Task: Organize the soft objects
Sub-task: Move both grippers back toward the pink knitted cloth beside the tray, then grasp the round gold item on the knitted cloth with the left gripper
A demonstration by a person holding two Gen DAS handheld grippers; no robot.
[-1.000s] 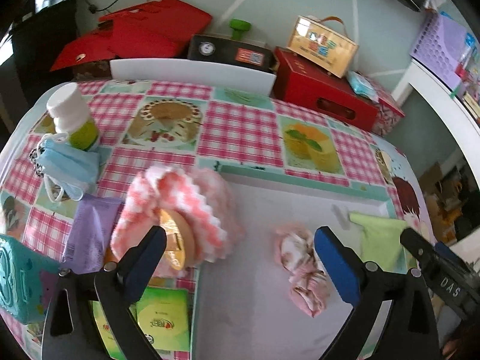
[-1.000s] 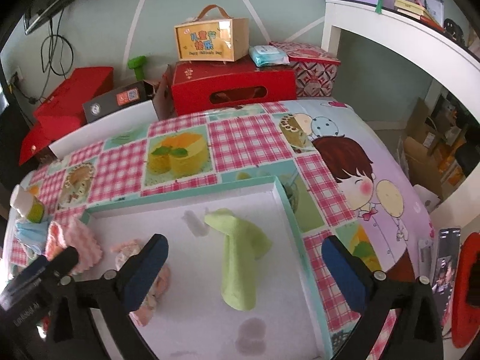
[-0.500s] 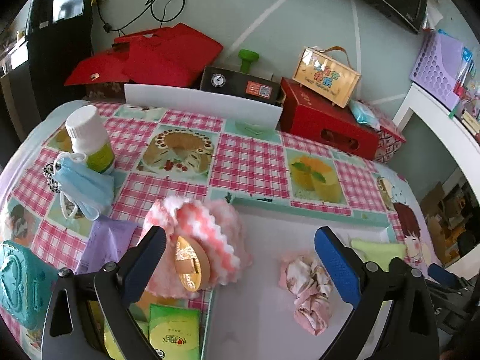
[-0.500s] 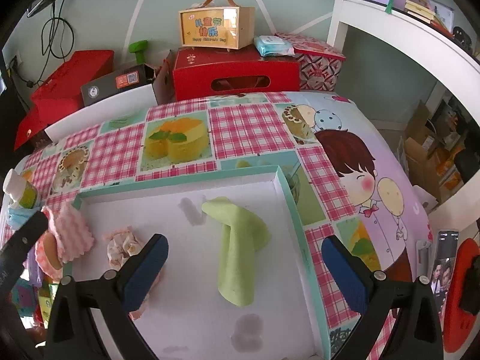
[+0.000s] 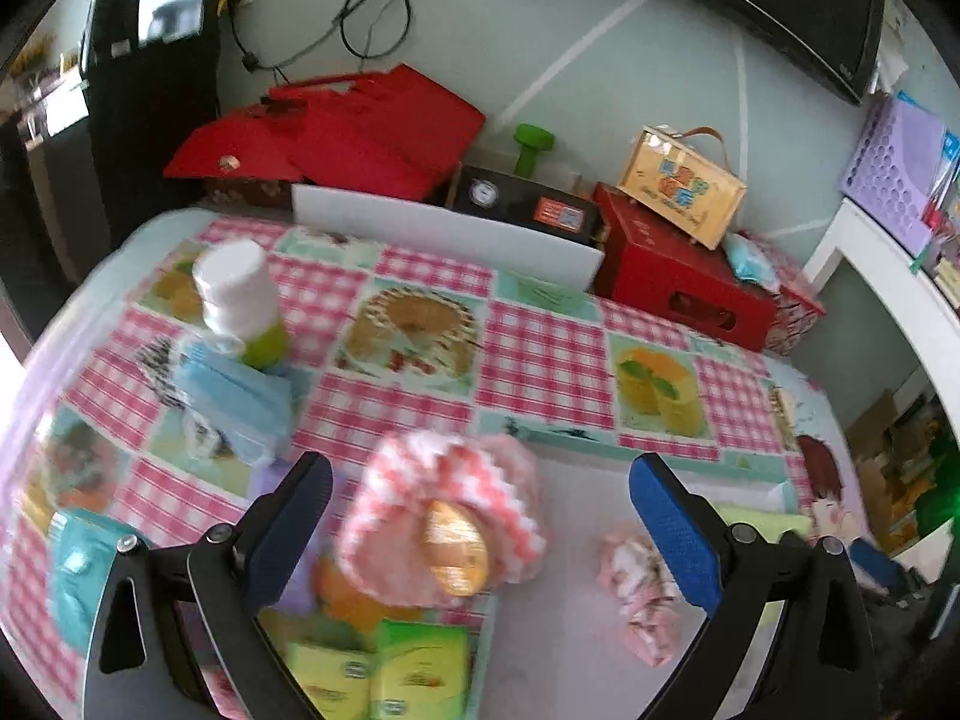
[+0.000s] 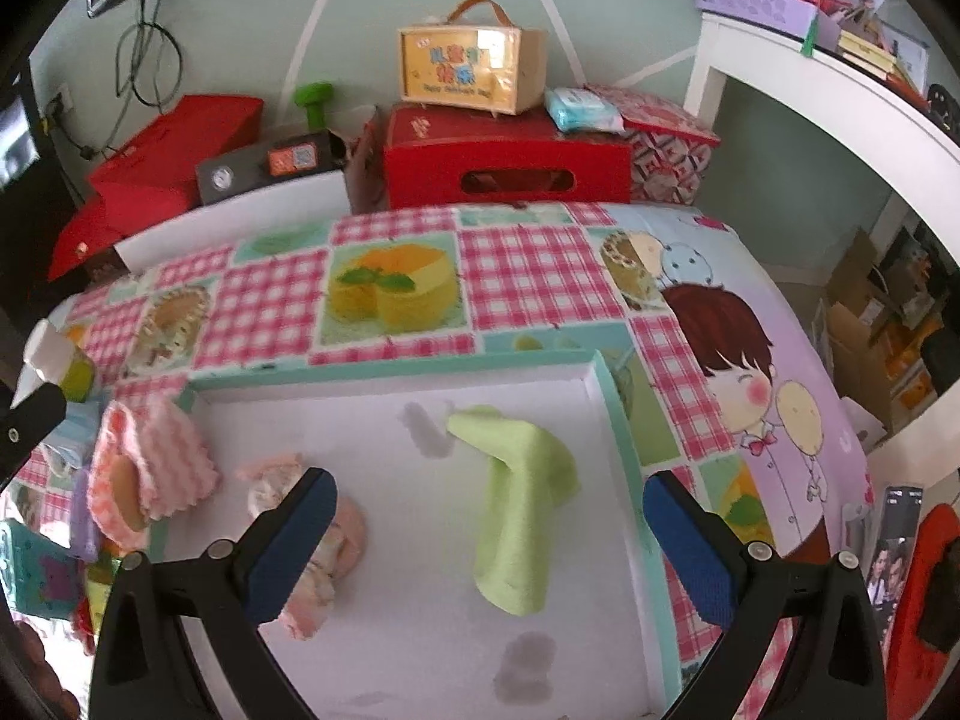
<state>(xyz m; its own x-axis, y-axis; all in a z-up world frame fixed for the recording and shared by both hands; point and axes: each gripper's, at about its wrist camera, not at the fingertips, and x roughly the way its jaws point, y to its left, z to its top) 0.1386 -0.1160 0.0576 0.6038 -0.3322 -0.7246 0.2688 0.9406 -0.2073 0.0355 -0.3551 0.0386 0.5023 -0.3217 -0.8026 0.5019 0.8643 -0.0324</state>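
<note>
We hover between picks, both the left tongs [image 5: 480,531] and right tongs [image 6: 489,537] spread apart, holding nothing. The pink cloth [image 5: 444,516] straddles the tray [image 6: 618,420] rim at nine o'clock; we judge it next, needing a descent. The green towel [image 6: 516,504] lies inside, running twelve-to-six.

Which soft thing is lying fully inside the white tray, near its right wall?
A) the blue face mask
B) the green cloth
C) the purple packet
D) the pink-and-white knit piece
B: in the right wrist view the green cloth lies on the floor of the tray, close to its right wall.
</note>
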